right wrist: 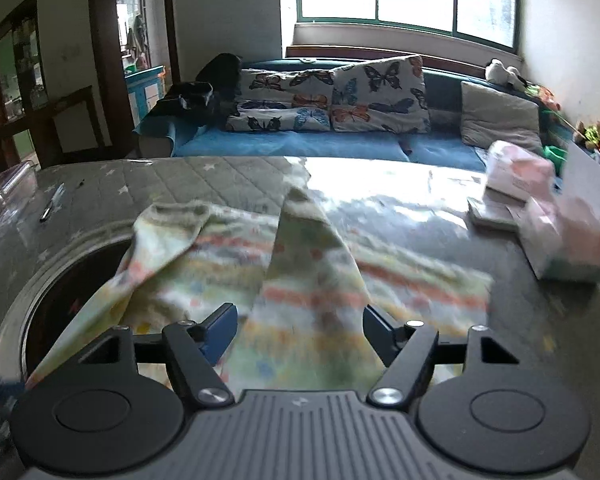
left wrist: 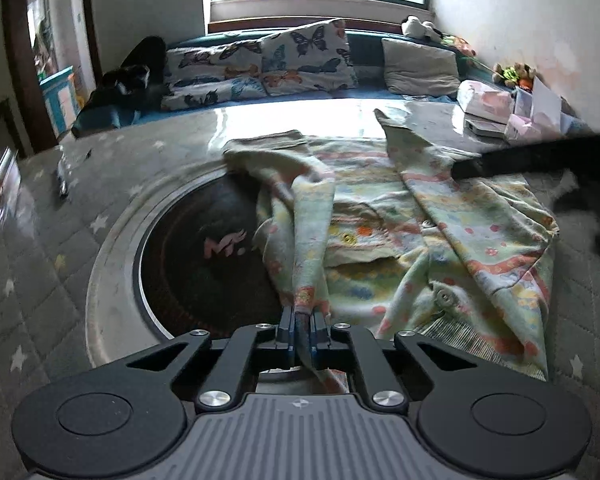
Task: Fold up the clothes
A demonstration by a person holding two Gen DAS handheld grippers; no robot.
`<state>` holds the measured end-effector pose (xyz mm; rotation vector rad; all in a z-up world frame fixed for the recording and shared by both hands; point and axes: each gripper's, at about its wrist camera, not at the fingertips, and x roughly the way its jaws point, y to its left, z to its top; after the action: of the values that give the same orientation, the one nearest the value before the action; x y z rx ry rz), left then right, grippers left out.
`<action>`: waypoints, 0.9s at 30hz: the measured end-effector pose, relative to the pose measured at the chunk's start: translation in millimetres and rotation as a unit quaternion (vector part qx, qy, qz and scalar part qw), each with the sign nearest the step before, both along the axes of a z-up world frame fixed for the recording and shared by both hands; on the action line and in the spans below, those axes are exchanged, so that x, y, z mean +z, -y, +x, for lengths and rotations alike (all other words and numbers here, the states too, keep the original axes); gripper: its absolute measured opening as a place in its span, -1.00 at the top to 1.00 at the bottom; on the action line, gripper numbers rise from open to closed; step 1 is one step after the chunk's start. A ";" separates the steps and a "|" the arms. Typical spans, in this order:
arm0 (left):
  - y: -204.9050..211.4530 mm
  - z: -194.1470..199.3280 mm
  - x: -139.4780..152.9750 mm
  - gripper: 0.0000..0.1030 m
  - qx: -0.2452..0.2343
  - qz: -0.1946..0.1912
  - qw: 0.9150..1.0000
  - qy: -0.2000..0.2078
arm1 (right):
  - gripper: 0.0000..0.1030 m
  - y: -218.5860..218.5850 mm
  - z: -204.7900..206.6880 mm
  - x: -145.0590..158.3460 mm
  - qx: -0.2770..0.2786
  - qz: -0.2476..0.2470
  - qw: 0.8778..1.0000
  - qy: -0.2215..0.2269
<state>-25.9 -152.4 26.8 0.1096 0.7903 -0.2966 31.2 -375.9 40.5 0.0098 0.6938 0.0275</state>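
A pale patterned garment [left wrist: 420,216] with snap buttons lies crumpled on the table, partly over a round dark inset [left wrist: 204,256]. My left gripper [left wrist: 302,322] is shut on a bunched edge of the garment, and that cloth rises in a taut ridge away from the jaws. In the right wrist view the same garment [right wrist: 312,280] is blurred. My right gripper [right wrist: 300,326] is open just above a folded strip of it, with cloth between the fingers but not pinched. The right gripper's dark arm [left wrist: 540,160] crosses the garment's far right side in the left wrist view.
The table has a grey star-quilted cover [left wrist: 40,280]. Pink and white packets and boxes [right wrist: 540,216] stand at its right. A pen [right wrist: 50,208] lies at the left. A blue sofa with butterfly pillows [right wrist: 332,96] stands behind the table.
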 end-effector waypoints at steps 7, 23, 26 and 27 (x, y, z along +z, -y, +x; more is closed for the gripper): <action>-16.5 -0.6 -5.1 0.86 0.016 -0.021 0.999 -0.021 | -0.38 -0.2 66.8 -13.8 0.007 -0.014 1.000 -0.014; -16.8 4.8 -8.3 0.83 0.016 -0.020 0.999 -0.031 | 0.70 13.3 103.3 -25.4 0.011 0.002 0.999 -0.034; -17.7 4.9 -9.0 0.84 0.017 -0.022 0.999 -0.030 | 0.81 21.9 88.9 -11.4 -0.002 0.012 1.000 -0.014; -18.0 4.4 -9.0 0.84 0.017 -0.022 0.999 -0.029 | 0.81 26.0 80.7 -5.0 -0.007 0.013 1.000 -0.005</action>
<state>-21.5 -134.4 17.8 0.0467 0.8415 -0.2861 111.9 -401.9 35.5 0.0404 0.7031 0.0229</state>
